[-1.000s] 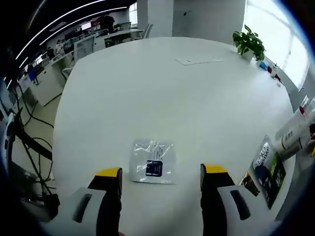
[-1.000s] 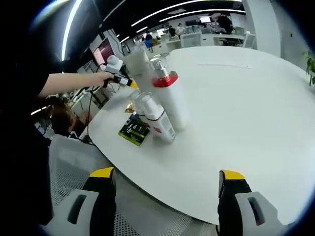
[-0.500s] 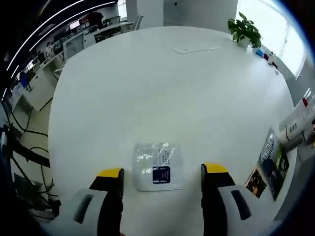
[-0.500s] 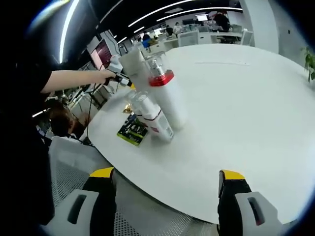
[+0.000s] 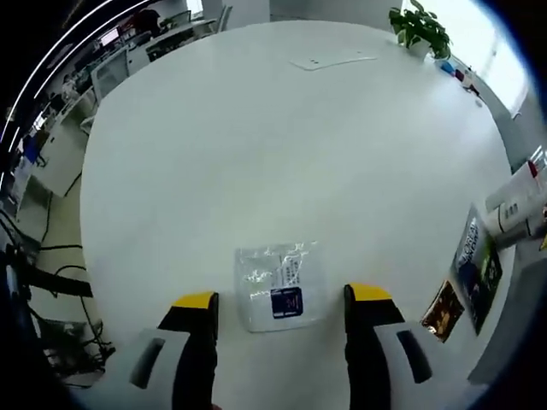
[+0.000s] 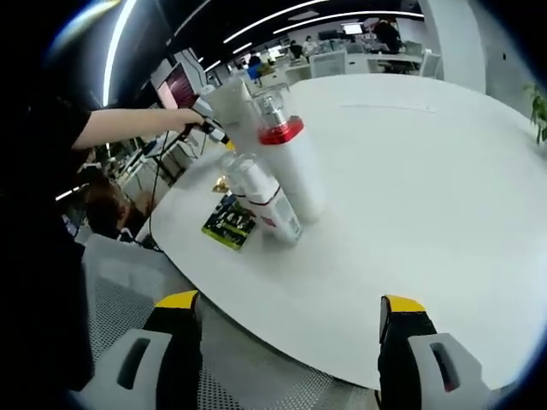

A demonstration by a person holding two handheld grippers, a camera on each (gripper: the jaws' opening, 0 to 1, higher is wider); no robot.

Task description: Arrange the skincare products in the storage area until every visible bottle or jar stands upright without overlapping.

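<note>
A tall white bottle (image 6: 295,171) with a red band and clear cap stands near the table's edge. A shorter white bottle (image 6: 263,203) with a clear cap stands close against it, and a white tube (image 6: 231,101) rises behind. These white bottles (image 5: 515,207) also sit at the far right of the left gripper view. A clear sachet (image 5: 280,284) with a blue label lies flat between the jaw tips of my open left gripper (image 5: 281,299). My right gripper (image 6: 291,312) is open and holds nothing, off the table's edge, well short of the bottles.
Dark printed packets (image 5: 475,266) and a gold one (image 5: 443,309) lie flat beside the bottles; one dark green packet (image 6: 229,224) is in front of them. A potted plant (image 5: 419,26) and a paper sheet (image 5: 330,61) sit at the far side. A mesh chair (image 6: 128,290) stands below the table edge.
The left gripper view has moved forward and tilted down, so the sachet now lies between the jaw tips. The right gripper view is almost unchanged; the person's arm shifted slightly.
</note>
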